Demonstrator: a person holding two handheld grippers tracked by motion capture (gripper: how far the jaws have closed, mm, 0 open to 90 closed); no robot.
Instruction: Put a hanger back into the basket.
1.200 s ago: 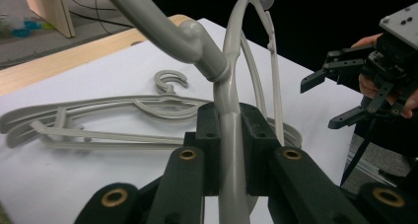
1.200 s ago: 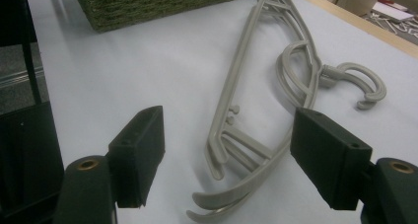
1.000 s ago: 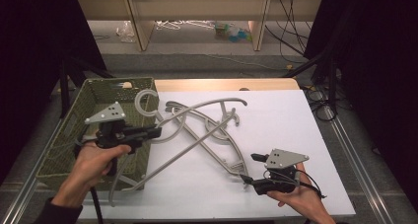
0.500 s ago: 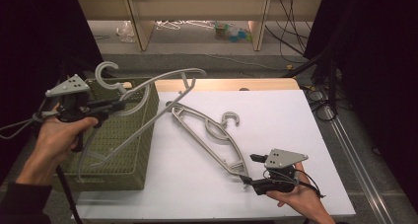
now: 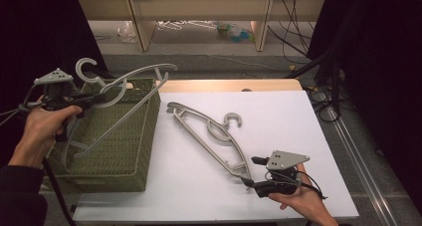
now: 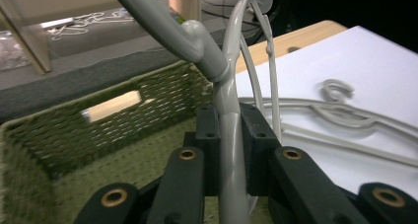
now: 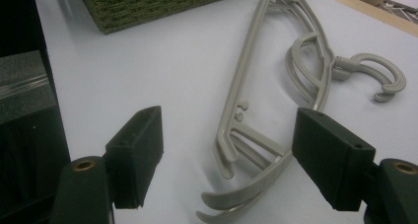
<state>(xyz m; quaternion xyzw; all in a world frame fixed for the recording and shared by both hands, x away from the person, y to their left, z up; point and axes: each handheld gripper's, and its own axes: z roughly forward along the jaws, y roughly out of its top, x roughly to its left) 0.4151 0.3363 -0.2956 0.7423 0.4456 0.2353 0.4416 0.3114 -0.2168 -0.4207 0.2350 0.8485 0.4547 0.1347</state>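
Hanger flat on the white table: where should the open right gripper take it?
Grip the hanger at its near arm end, coming in low from the person's side. That end lies between the open jaws of the right gripper, and its slim bars suit them.

Both grippers, left gripper & right gripper, had matte black bodies w/ blocky black jaws, brass-coloured rivets at the linkages, grey three-cornered top plates w/ small holes, black trailing cables; the person wore dark sleeves.
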